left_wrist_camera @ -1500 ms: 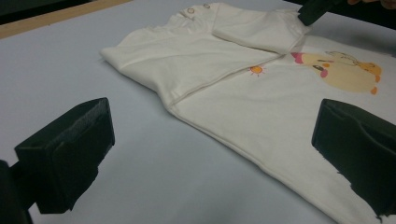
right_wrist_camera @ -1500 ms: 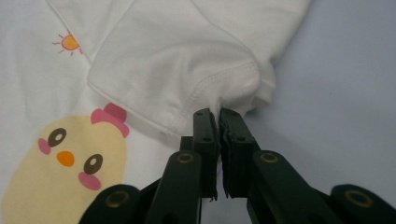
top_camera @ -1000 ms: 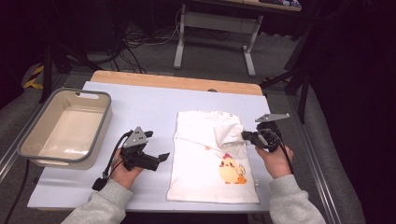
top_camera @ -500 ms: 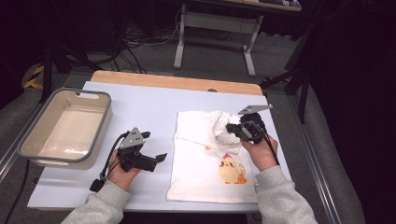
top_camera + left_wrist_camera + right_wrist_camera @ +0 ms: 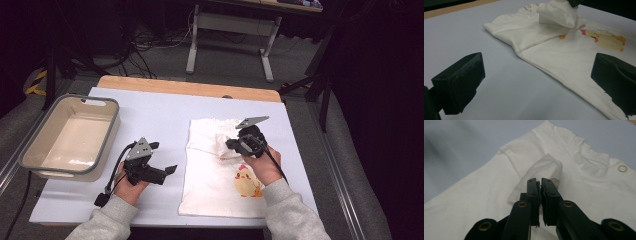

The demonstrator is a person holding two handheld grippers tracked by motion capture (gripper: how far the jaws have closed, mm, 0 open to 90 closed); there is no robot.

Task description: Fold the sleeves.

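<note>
White T-shirt [image 5: 220, 175]: lies flat on the table [image 5: 160, 107], right of centre, chick print toward the person. Change from a second ago: the right gripper [image 5: 231, 145] has carried the shirt's right sleeve [image 5: 220, 142] leftward from the garment's right edge onto the chest; its jaws, pinched on the sleeve fabric, have just been opening slightly, cloth still between them. Left gripper [image 5: 167, 172]: unmoved, jaws wide apart, nothing between them, on bare table beside the shirt's left edge. Grey bin [image 5: 30, 157]: far left edge. Open surface: between bin and shirt.
</note>
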